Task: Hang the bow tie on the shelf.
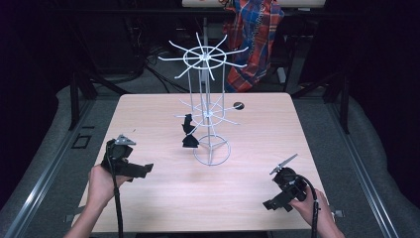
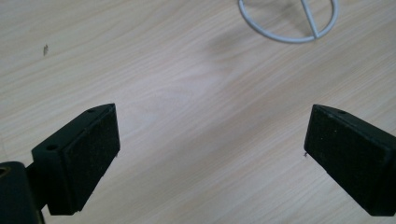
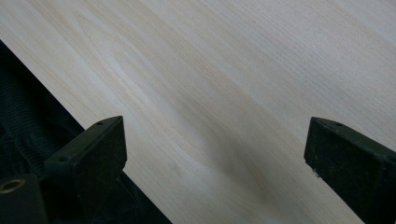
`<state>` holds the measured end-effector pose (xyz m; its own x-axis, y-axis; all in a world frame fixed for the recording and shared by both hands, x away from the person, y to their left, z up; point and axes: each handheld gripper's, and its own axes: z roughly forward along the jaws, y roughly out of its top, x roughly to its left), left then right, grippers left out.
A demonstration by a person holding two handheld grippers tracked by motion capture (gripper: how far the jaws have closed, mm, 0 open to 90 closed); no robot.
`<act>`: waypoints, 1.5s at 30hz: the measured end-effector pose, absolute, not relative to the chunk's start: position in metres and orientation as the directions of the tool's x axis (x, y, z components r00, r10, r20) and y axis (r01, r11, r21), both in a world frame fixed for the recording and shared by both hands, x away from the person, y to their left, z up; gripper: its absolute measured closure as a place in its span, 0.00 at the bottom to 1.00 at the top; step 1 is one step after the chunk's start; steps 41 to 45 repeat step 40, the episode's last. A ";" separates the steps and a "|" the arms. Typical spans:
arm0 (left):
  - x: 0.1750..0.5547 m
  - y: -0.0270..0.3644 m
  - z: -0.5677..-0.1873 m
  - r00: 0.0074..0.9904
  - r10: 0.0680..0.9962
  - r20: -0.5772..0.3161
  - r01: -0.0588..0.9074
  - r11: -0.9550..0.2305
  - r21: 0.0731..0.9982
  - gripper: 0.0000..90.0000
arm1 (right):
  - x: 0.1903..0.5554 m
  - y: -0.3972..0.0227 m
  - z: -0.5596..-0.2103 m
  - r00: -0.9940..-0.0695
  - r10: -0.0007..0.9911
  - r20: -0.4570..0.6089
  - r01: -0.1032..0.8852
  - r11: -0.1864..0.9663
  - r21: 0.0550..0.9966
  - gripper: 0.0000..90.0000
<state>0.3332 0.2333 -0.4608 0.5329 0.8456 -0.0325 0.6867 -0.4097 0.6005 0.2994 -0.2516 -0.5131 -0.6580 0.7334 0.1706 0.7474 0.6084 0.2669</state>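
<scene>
1. The wooden table (image 1: 163, 198) takes up most of the room's middle, with the white wire rack (image 1: 208, 116) standing a little past its centre, its ring base (image 2: 289, 28) also showing in the left gripper view at about one o'clock from the jaws.
2. The left gripper (image 1: 141, 170) hangs over the table at about eight o'clock from the rack, jaws spread wide with bare wood between them; the right gripper (image 1: 272, 204) rests near the table's front edge at about four o'clock, jaws equally wide and holding nothing.
3. A small black object (image 1: 188, 132) hangs on the rack's lower tier, at nine o'clock from the pole, well apart from both grippers. What it is I cannot tell.
4. My judgement: the left gripper is the nearer one, so it should rise towards two o'clock, keep its jaws apart until they straddle the black object, and avoid knocking the thin wire arms, since the rack looks light and may spin or tip.
</scene>
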 end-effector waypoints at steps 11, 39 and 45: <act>0.329 0.246 -0.482 0.495 0.866 -0.069 0.732 -0.373 0.570 0.00 | 0.299 -0.250 -0.514 -0.652 0.740 0.165 0.750 0.600 0.278 0.06; 0.333 0.259 -0.521 0.490 0.864 -0.114 0.783 -0.379 0.493 0.00 | 0.297 -0.245 -0.512 -0.667 0.731 0.143 0.735 0.615 0.285 0.05; 0.334 0.259 -0.522 0.489 0.865 -0.112 0.784 -0.379 0.492 0.00 | 0.297 -0.246 -0.512 -0.668 0.730 0.145 0.734 0.615 0.287 0.05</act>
